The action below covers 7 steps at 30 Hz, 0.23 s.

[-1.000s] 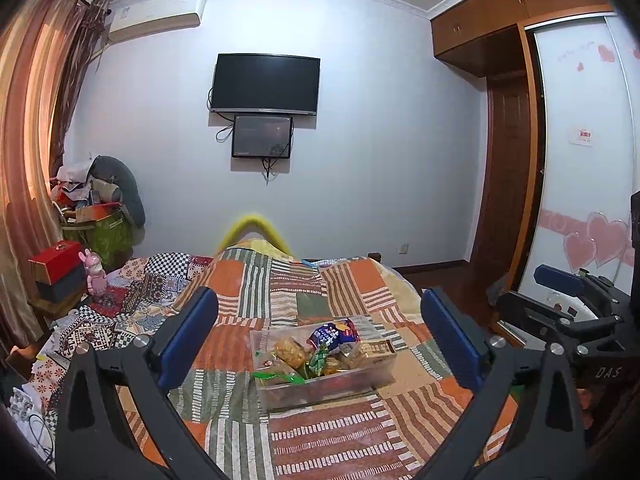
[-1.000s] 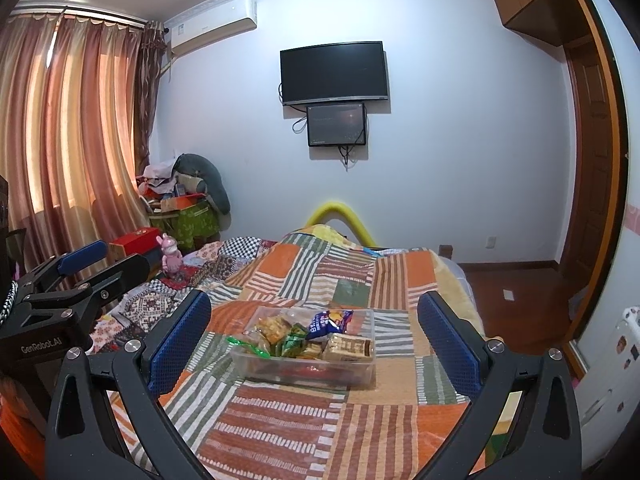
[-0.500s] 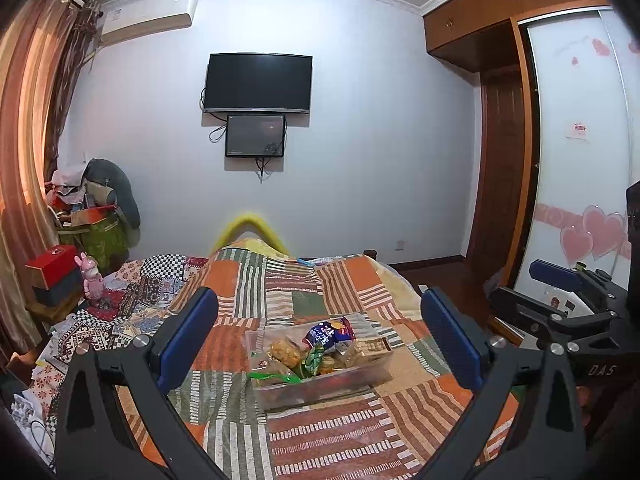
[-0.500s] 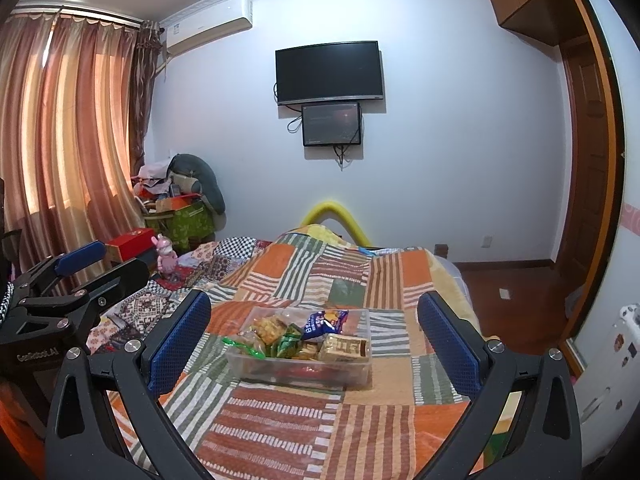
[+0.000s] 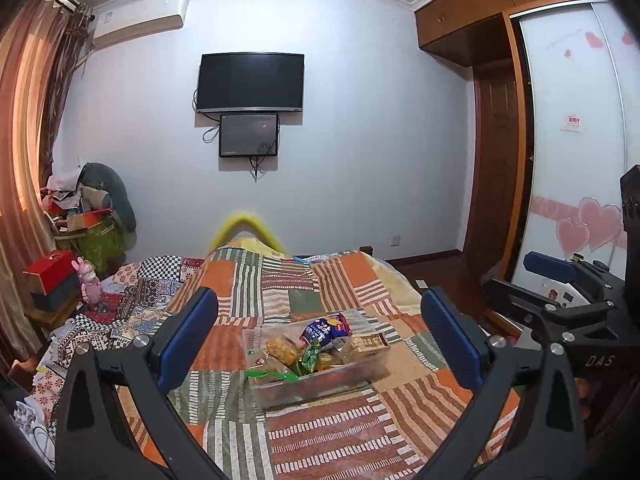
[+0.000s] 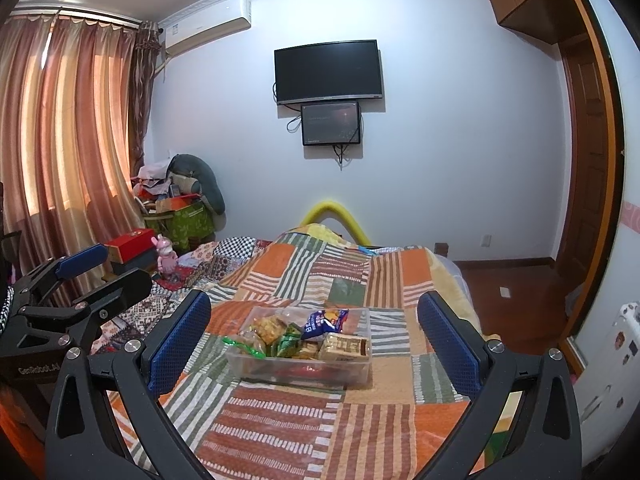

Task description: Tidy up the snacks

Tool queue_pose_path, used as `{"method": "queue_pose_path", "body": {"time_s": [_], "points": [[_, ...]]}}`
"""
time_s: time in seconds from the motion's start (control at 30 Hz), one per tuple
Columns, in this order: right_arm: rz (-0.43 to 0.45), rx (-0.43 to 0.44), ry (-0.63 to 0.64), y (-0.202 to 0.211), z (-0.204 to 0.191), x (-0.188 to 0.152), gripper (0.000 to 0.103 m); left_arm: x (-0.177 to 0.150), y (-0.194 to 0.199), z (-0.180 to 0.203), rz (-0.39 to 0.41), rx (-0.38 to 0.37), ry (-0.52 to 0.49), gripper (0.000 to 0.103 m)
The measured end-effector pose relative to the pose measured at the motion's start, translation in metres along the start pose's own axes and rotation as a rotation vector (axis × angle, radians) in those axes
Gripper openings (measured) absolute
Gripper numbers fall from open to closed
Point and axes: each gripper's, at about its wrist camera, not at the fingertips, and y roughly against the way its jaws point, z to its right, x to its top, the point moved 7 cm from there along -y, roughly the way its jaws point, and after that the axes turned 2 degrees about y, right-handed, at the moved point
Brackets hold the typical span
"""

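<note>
A clear plastic bin (image 5: 320,385) (image 6: 300,372) sits on the patchwork quilt (image 5: 320,440) (image 6: 280,432) of a bed. It holds several snacks: a blue packet (image 5: 326,328) (image 6: 324,320), a yellow-orange packet (image 5: 280,350) (image 6: 268,326), a green packet (image 5: 310,358) (image 6: 288,338) and a beige cracker box (image 5: 368,344) (image 6: 344,346). My left gripper (image 5: 318,304) hangs open above the quilt, short of the bin, holding nothing. My right gripper (image 6: 313,304) is also open and empty, level with the left one. Each shows at the edge of the other's view.
The bed drops to a wooden floor (image 6: 520,292) on the right, beside a wardrobe with heart stickers (image 5: 580,220). On the left are a pink toy figure (image 6: 166,258), a red box (image 6: 130,242), a clutter pile (image 6: 176,200) and curtains (image 6: 60,140). A TV (image 5: 250,82) hangs on the far wall.
Both views have drifted slightly; the TV sits a little further left in each. The bin and snacks have not moved, and both grippers stay open.
</note>
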Motion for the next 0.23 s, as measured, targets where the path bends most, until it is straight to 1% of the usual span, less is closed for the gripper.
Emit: {"method": "queue_pose_path", "body": {"time_s": [0.23], "points": [[-0.008,-0.001,-0.006,-0.0025,0.0006,-0.0019,0.103,-0.0014,-0.0009,-0.0010,0.001,0.000,0.005,0.103]]}}
